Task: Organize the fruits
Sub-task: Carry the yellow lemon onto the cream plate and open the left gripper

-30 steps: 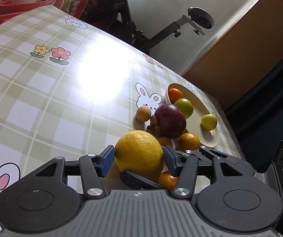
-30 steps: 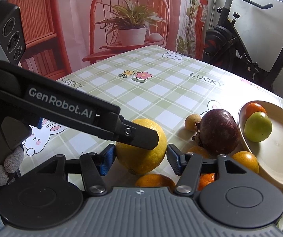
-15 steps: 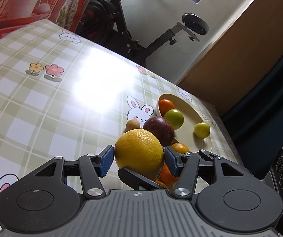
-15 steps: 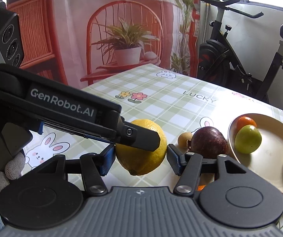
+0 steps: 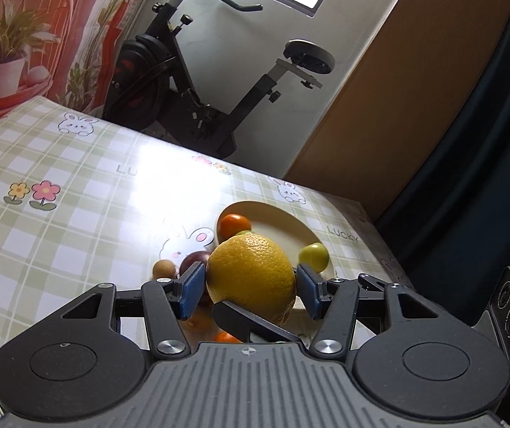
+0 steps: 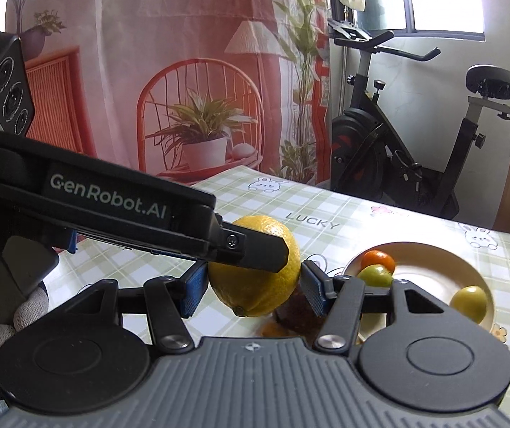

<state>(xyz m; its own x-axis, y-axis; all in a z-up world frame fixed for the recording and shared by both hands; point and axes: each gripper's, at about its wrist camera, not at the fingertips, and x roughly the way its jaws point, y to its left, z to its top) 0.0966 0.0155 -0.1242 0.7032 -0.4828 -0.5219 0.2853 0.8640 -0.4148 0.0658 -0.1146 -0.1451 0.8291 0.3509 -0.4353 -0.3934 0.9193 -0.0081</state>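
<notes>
The lemon [image 5: 251, 274] is hanging in the air above the counter [image 5: 76, 214], just short of the cream plate [image 5: 283, 221]. The left claw [image 5: 249, 290] is gripping it, blue pads pressing on either side. The right claw [image 6: 253, 290] is closing on the same lemon crosswise, its pads sitting against the peel too. Below the lemon, a dark purple fruit [image 5: 192, 260] and a small brown fruit [image 5: 164, 269] are lying on the counter. An orange [image 5: 233, 226], a green fruit [image 6: 374, 274] and a yellow-green fruit [image 5: 313, 255] are resting in the plate. A gloved hand [image 6: 9, 324] is holding the left claw's handle.
</notes>
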